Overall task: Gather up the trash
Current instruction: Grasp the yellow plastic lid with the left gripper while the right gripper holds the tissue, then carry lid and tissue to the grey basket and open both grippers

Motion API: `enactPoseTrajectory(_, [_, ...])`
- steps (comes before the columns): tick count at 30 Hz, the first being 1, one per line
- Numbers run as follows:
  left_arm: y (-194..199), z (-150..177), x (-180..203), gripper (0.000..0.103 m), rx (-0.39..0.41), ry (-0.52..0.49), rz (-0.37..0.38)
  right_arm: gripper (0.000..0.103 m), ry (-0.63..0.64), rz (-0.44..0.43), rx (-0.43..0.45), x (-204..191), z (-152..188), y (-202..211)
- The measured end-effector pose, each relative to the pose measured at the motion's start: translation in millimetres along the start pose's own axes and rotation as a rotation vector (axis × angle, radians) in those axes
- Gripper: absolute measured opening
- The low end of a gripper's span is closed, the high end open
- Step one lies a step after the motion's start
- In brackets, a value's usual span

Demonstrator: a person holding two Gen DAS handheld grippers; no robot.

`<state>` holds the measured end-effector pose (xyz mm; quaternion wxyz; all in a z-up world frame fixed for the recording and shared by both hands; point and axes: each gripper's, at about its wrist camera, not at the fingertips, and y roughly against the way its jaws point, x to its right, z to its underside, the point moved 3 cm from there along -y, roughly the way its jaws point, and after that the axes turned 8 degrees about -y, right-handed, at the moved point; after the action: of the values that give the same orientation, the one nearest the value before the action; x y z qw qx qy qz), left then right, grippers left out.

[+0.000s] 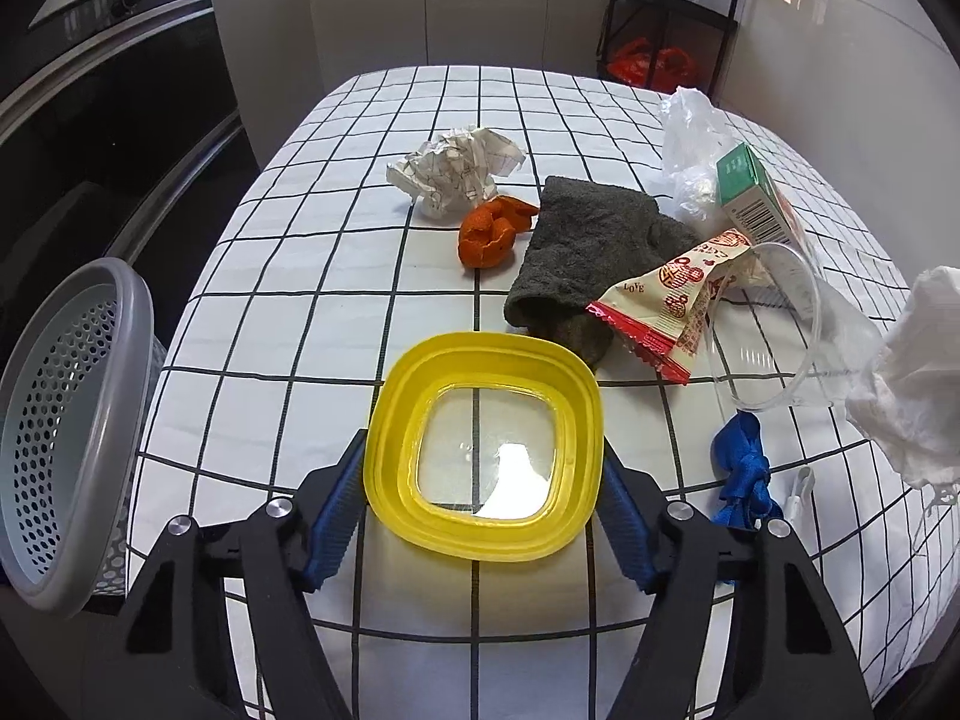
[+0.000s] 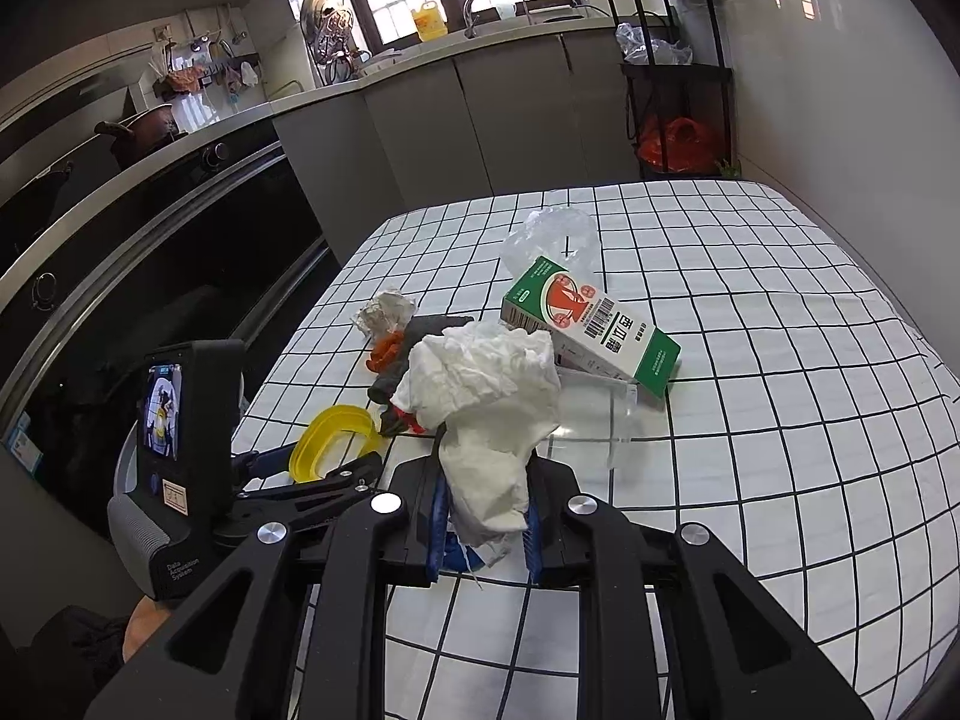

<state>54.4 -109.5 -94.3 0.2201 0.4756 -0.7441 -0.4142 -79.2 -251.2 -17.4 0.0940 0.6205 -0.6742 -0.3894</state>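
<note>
A yellow lid (image 1: 483,360) with a clear centre sits between the blue pads (image 1: 333,516) of my left gripper (image 1: 483,450), and both pads press on its sides at the near edge of the checked tablecloth (image 1: 300,330). In the right wrist view the yellow lid (image 2: 333,438) shows tilted in the left gripper (image 2: 324,468). My right gripper (image 2: 486,516) is shut on a crumpled white tissue (image 2: 486,396), held above the cloth. The same tissue (image 1: 918,372) hangs at the right edge of the left wrist view.
A grey perforated basket (image 1: 66,420) stands off the table's left edge. On the cloth lie crumpled paper (image 1: 459,171), orange peel (image 1: 495,231), a grey cloth (image 1: 588,252), a snack wrapper (image 1: 666,300), a clear cup (image 1: 780,330), a green carton (image 1: 759,192), a plastic bag (image 1: 690,138) and a blue ribbon (image 1: 741,468).
</note>
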Motion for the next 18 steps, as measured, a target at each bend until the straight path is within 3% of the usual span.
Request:
enactPoseTrajectory(7, [49.6, 3.0, -22.3, 0.068, 0.094, 0.023, -0.044, 0.019, 0.009, -0.015, 0.01, -6.8, 0.3, 1.2])
enactPoseTrajectory(12, [88.7, 7.2, -57.0, 0.068, 0.158, 0.038, -0.18, 0.019, 0.032, -0.046, -0.002, -24.0, 3.9, -1.9])
enactPoseTrajectory(18, [122.2, 20.6, -116.5, 0.068, 0.184, 0.098, -0.257, 0.019, 0.069, -0.095, -0.024, -62.3, 6.2, -8.5])
